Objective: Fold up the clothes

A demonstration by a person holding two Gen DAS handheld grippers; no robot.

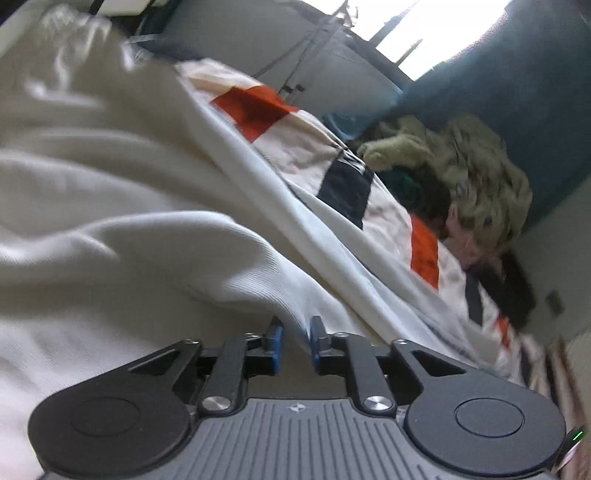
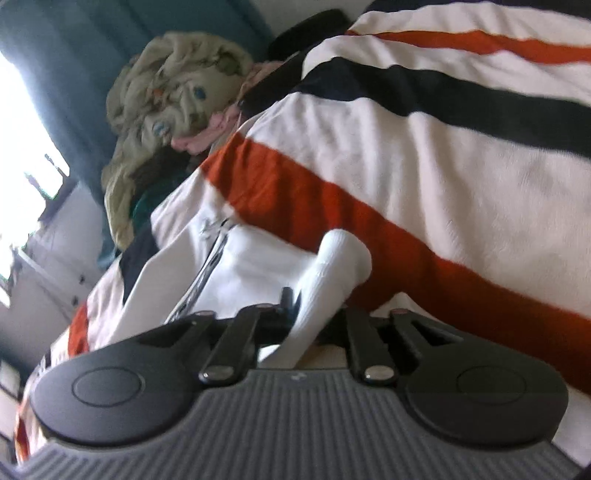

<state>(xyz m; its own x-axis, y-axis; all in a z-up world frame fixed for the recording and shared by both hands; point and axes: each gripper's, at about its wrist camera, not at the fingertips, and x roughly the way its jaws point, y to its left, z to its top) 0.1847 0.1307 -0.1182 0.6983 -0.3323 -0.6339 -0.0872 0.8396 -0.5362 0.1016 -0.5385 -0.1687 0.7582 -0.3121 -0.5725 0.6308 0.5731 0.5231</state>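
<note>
The left hand-held gripper [image 1: 296, 341] pinches a ridge of a white ribbed garment [image 1: 122, 229] between its blue-padded fingertips [image 1: 317, 341], which stand close together with the cloth pulled up between them. The garment spreads wide across the near and left part of the left wrist view, creased in long folds. It lies on a cream blanket with orange and navy stripes [image 1: 306, 147], which runs away to the far right.

In the right wrist view the right hand-held gripper [image 2: 314, 314] is clenched on a rolled fold of the same white garment [image 2: 325, 273]; the fold rises from between the fingers and bulges just beyond them. The right-side finger is hidden behind the cloth, so the grip is judged mainly from how the fabric is bunched there. The striped blanket [image 2: 406, 166] fills the right and far side of this view.

At the far edge of the blanket sits a heap of crumpled olive-tan clothes [image 2: 173, 92], with a pink item [image 2: 210, 136] tucked under it. A teal curtain [image 1: 517, 92] hangs behind, beside a bright window [image 1: 424, 33].
</note>
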